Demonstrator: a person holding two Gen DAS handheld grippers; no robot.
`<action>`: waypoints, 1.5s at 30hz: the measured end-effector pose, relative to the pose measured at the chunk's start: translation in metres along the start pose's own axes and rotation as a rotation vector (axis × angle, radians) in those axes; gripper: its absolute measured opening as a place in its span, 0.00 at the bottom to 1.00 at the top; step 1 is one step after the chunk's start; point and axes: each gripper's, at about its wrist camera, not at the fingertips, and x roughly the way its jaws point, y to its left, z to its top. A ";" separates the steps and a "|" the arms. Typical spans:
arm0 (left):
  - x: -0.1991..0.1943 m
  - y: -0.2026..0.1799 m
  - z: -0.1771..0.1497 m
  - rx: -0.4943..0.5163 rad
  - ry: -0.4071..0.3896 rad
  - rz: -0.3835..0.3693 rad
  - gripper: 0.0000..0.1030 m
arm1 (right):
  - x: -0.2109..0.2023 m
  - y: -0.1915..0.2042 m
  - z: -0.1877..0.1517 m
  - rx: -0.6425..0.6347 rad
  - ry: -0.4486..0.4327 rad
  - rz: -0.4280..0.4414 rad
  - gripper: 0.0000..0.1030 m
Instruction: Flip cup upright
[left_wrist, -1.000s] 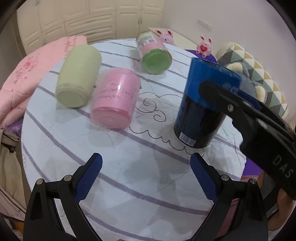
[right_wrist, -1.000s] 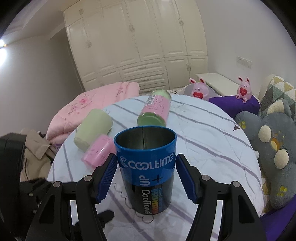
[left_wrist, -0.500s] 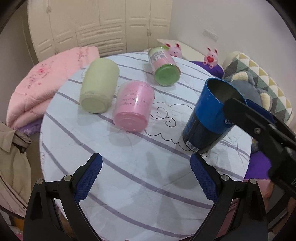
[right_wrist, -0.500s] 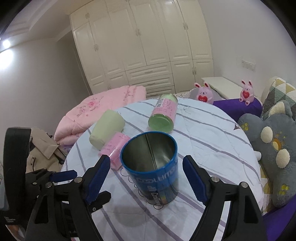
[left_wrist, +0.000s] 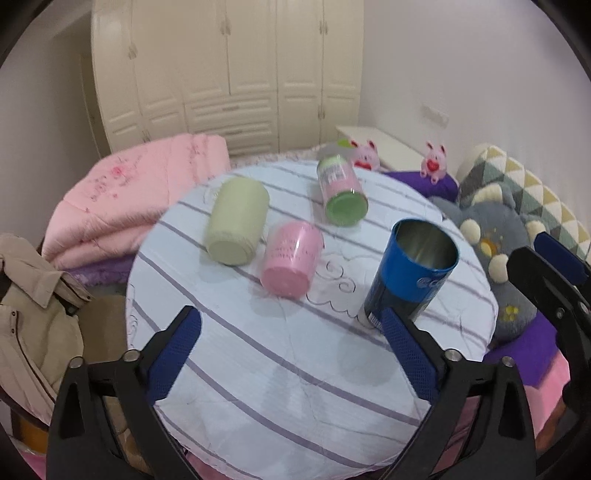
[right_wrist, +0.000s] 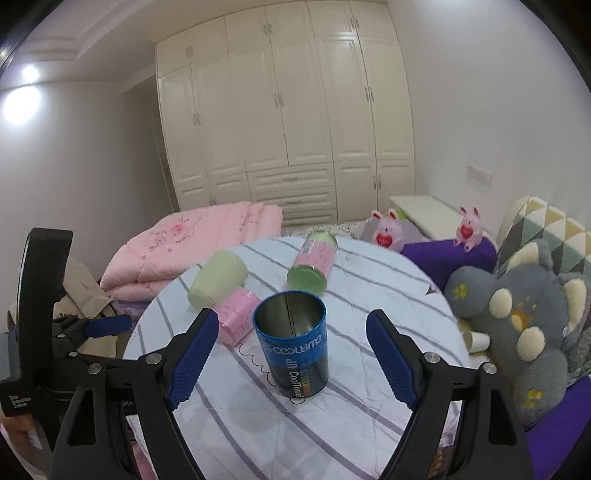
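A blue metal cup (right_wrist: 293, 347) stands upright, mouth up, on the round striped table (right_wrist: 369, 295); it also shows in the left wrist view (left_wrist: 410, 273). My right gripper (right_wrist: 291, 362) is open and empty, its fingers well apart on either side of the cup and nearer the camera. My left gripper (left_wrist: 291, 354) is open and empty above the table's near part, left of the cup. A pink cup (left_wrist: 290, 264), a pale green cup (left_wrist: 236, 223) and a green-and-pink cup (left_wrist: 341, 190) lie on their sides.
A folded pink quilt (left_wrist: 125, 199) lies behind the table on the left, a beige jacket (left_wrist: 33, 317) at the left edge. A grey plush toy (right_wrist: 517, 317) and patterned cushion (left_wrist: 517, 177) sit on the right. White wardrobes stand behind.
My right gripper let go of the blue cup and drew back and up; the cup stays standing. My left gripper also pulled back and up from the table.
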 end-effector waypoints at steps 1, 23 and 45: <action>-0.004 -0.001 0.000 0.001 -0.013 0.004 1.00 | -0.005 0.001 0.001 -0.006 -0.010 -0.004 0.81; -0.040 -0.004 -0.004 -0.032 -0.120 0.035 1.00 | -0.021 0.005 -0.004 -0.020 0.019 -0.086 0.81; -0.039 -0.007 -0.001 -0.020 -0.122 0.017 1.00 | -0.017 0.003 -0.002 -0.004 0.029 -0.076 0.81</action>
